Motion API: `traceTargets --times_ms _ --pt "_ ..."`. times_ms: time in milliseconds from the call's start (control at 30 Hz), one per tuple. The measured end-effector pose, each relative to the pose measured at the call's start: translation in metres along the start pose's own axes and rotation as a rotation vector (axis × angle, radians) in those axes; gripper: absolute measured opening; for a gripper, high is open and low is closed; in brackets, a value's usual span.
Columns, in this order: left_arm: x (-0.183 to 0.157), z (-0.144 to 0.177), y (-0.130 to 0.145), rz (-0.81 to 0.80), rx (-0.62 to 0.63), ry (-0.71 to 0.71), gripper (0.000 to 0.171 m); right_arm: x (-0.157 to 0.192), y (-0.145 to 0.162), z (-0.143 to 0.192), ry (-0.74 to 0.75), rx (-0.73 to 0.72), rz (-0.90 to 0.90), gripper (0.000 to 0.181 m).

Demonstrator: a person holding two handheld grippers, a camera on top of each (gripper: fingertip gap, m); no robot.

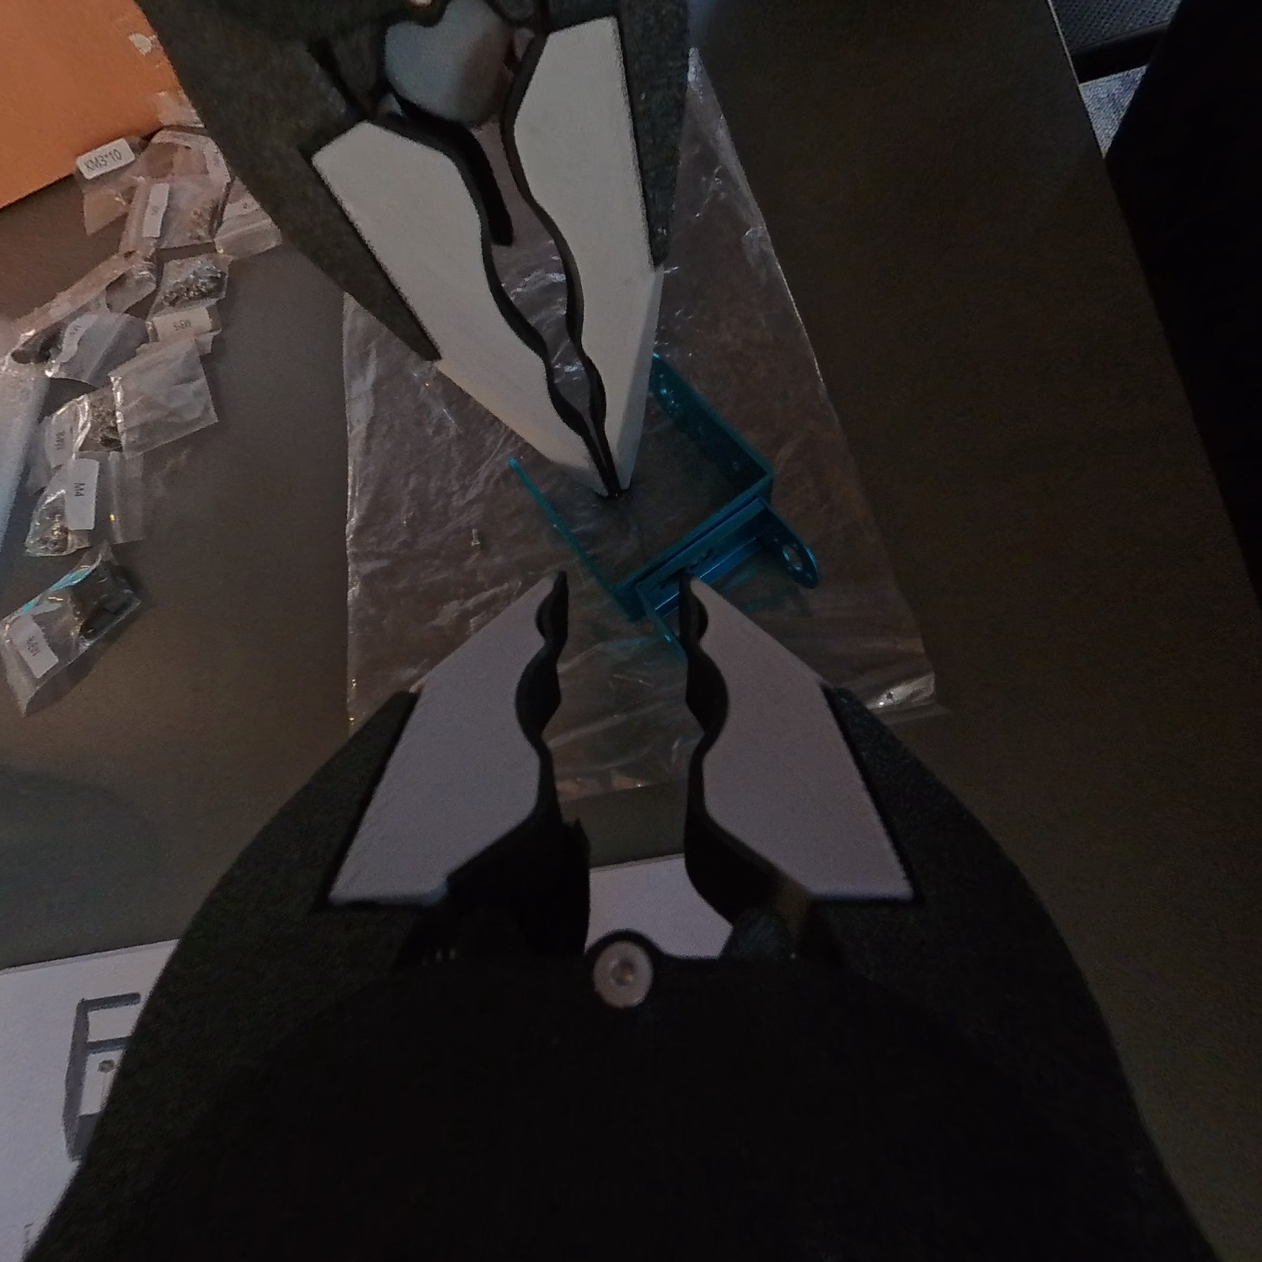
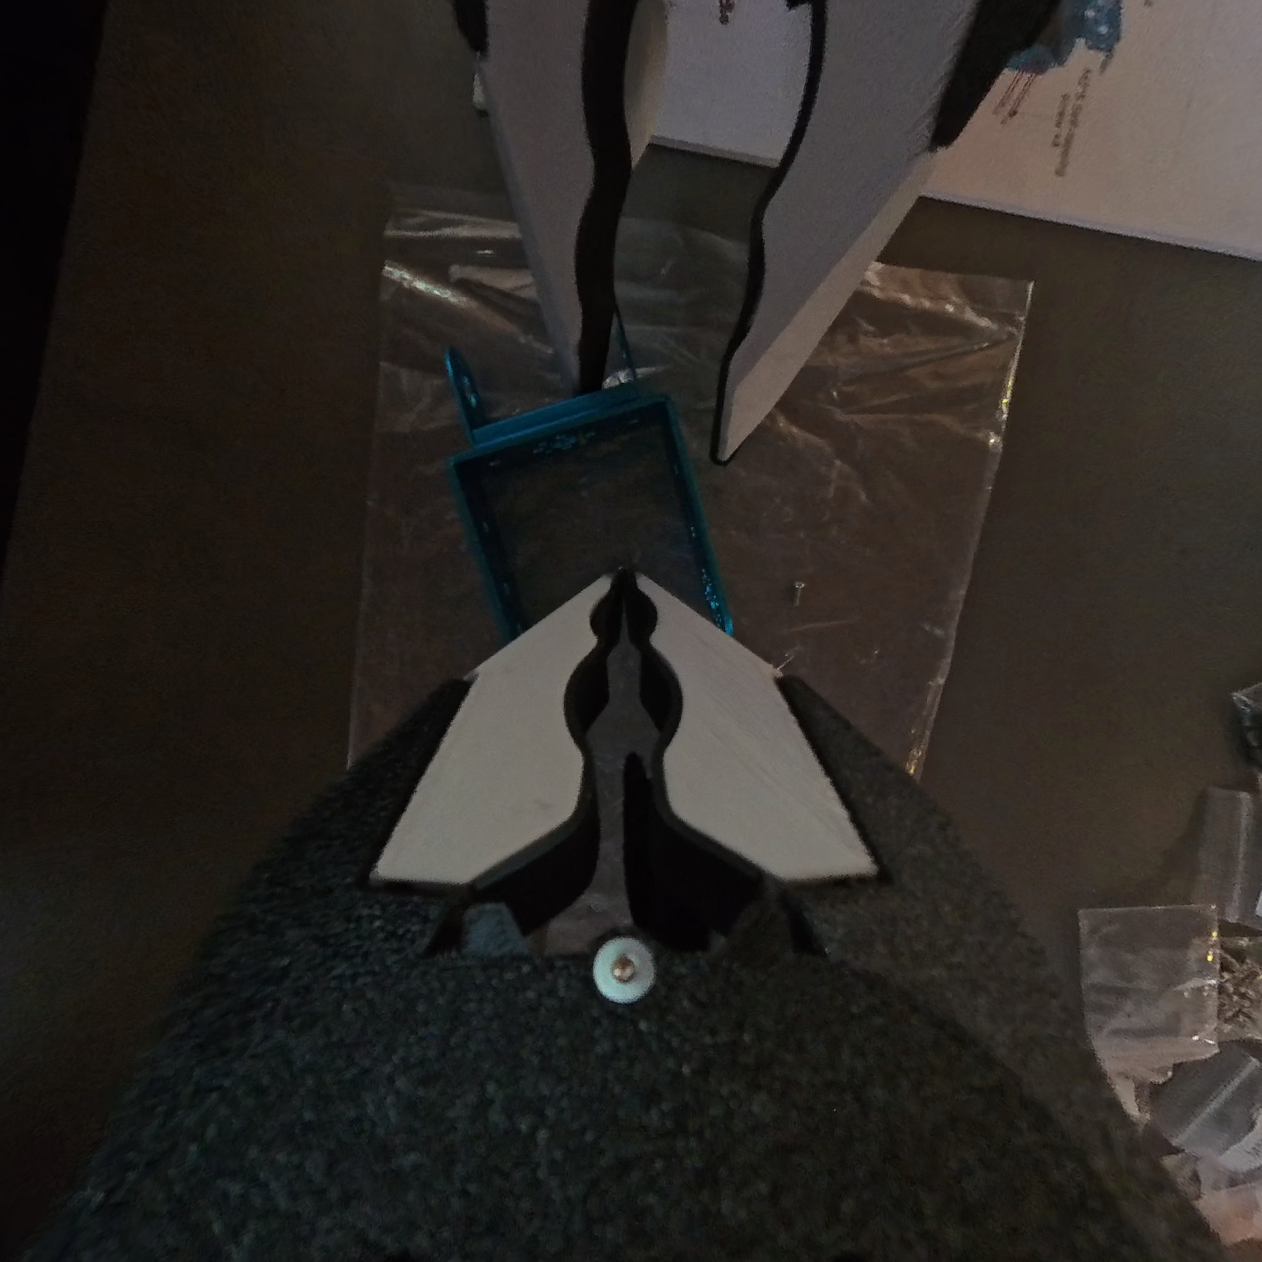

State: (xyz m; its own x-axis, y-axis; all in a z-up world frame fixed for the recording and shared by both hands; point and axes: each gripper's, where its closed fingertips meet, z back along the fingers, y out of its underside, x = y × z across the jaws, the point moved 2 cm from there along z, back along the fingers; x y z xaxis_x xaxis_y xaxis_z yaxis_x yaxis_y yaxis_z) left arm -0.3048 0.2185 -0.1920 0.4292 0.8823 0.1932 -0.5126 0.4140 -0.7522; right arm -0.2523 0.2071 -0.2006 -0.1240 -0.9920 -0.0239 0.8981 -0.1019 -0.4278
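A blue metal U-shaped bracket lies on a clear plastic bag on the dark table. My left gripper is open, and the bracket's near corner sits just beyond and between its fingertips. My right gripper is shut, with its tips down inside the bracket's frame against the plastic; I see nothing between them. The right gripper also shows from above in the left wrist view. The left gripper shows open in the right wrist view, straddling the bracket's far end. A tiny screw lies loose on the plastic.
Several small labelled bags of hardware lie in a heap beside the plastic, also seen in the right wrist view. A white printed sheet lies at one end and an orange surface at the other. My left and right fingertips are right by each other.
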Motion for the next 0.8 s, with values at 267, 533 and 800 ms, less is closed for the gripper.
traceTargets --times_ms 267,533,800 --pt "-0.0005 -0.0003 0.0006 -0.004 0.004 0.000 0.032 0.0008 -0.0012 0.0019 -0.018 -0.039 0.003 0.000" --pt "-0.0018 -0.0009 0.0014 -0.012 0.012 0.001 0.032 -0.0027 -0.0027 0.0008 0.031 -0.020 0.014 0.005" --pt "-0.0019 -0.0010 0.0013 -0.015 0.012 -0.003 0.032 0.0001 -0.0005 -0.0008 -0.016 -0.016 -0.019 0.001"
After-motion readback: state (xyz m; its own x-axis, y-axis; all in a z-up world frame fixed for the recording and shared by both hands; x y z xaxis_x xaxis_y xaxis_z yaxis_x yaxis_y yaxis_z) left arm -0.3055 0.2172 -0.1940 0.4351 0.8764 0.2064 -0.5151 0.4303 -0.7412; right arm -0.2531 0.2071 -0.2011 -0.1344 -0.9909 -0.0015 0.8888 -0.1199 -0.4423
